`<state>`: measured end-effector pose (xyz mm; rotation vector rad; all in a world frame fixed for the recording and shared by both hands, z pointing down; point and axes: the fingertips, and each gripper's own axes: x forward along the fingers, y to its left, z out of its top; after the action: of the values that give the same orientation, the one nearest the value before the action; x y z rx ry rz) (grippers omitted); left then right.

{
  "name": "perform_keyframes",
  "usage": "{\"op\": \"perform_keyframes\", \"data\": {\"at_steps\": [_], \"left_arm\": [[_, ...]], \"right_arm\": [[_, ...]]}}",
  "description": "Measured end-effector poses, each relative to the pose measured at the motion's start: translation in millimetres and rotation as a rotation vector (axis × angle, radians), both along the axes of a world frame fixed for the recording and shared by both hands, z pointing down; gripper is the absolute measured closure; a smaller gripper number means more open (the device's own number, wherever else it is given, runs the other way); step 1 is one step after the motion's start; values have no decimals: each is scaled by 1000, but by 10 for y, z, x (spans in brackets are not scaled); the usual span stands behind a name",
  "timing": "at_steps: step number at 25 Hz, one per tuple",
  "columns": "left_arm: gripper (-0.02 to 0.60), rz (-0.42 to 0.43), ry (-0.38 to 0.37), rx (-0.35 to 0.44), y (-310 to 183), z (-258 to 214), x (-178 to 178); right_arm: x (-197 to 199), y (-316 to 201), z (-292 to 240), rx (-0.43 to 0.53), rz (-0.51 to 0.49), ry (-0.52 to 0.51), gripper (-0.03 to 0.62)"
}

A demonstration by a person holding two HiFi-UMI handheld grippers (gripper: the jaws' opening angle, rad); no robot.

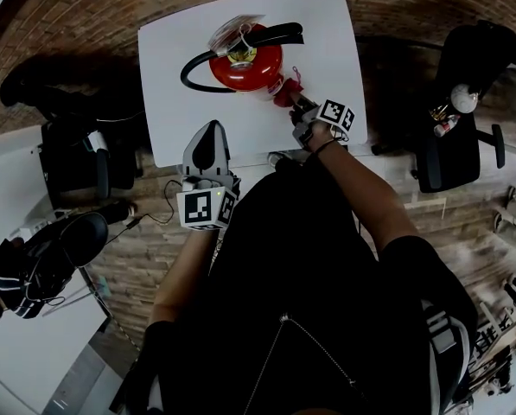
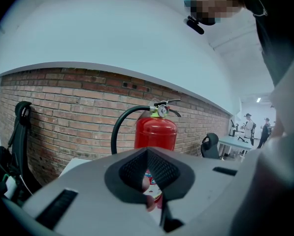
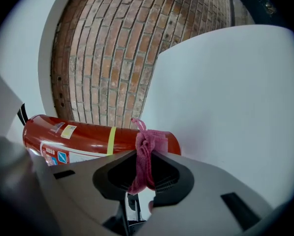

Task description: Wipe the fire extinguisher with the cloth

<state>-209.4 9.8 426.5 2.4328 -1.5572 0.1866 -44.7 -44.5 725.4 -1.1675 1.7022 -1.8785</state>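
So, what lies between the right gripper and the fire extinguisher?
Only the pink cloth, clamped in the right gripper's jaws and reaching the fire extinguisher's bottom end. The right gripper view shows it clearly.

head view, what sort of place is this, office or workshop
Most likely an office-type workspace: a white table set against a brick wall, a black office chair beside it, and more desks with people standing in the background.

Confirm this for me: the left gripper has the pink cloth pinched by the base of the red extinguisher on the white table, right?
No, the right gripper pinches the pink cloth by the base of the red extinguisher on the white table; the right gripper view shows it between those jaws.
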Motion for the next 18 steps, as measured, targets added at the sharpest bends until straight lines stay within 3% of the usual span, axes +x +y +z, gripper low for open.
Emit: {"op": "perform_keyframes", "data": {"at_steps": [18], "left_arm": [[574,8,23,14,42,-69,105]], "right_arm": [[11,-2,-779,99,8,-96,508]]}}
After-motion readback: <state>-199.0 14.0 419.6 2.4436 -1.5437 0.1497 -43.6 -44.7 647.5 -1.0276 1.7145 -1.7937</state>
